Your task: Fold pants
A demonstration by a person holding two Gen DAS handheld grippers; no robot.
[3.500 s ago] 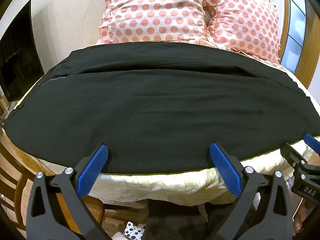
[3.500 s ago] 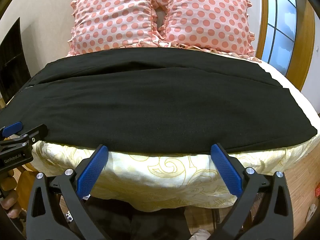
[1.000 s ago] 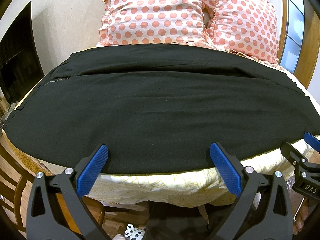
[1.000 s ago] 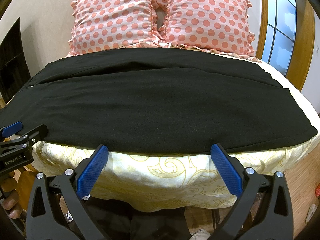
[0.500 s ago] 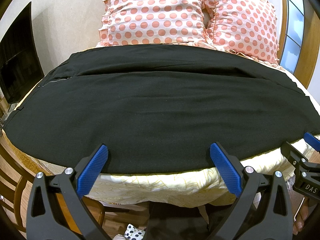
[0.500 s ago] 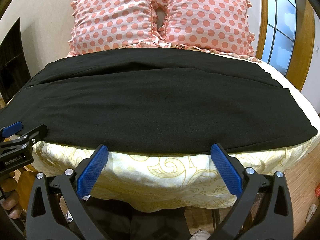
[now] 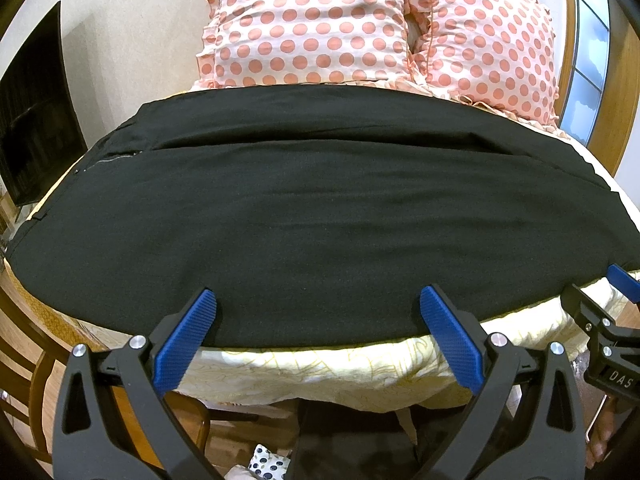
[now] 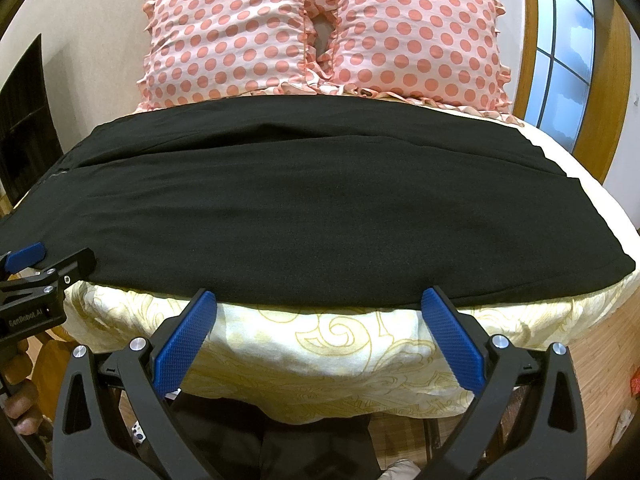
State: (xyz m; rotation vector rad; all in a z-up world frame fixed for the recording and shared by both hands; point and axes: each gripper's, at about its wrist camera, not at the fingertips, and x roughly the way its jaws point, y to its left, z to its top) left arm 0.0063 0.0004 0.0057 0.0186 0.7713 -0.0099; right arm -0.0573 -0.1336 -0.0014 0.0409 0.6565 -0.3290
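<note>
- I see the bed with its pale yellow swirl-patterned cover [image 8: 360,344] filling most of both wrist views; its near edge hangs down toward 6 o'clock.
- The black woven-fabric pants [image 7: 320,220] lie spread flat across the bed from 9 o'clock to 3 o'clock. A lengthwise seam or fold line runs across the upper part, and a short line of pale stitching shows near the 9 o'clock end in the left wrist view. The near hem lies along the bed's near edge.
- Two pink pillows with salmon polka dots and frilled edges [image 8: 320,36] stand side by side at 12 o'clock, just beyond the far edge of the pants.
- A wood-framed window [image 8: 560,60] sits at 2 o'clock and a dark flat panel [image 7: 36,112] at 9 o'clock.
- My left gripper [image 7: 318,320] has its black arms and blue ribbed pads spread wide with nothing between them; the tips hover at the near hem of the pants, though I cannot tell whether they touch it.
- My right gripper [image 8: 320,318] is likewise spread wide and empty, its tips just short of the hem, over the yellow cover.
- Each gripper appears in the other's view: the right at 4 o'clock, the left at 8 o'clock.
</note>
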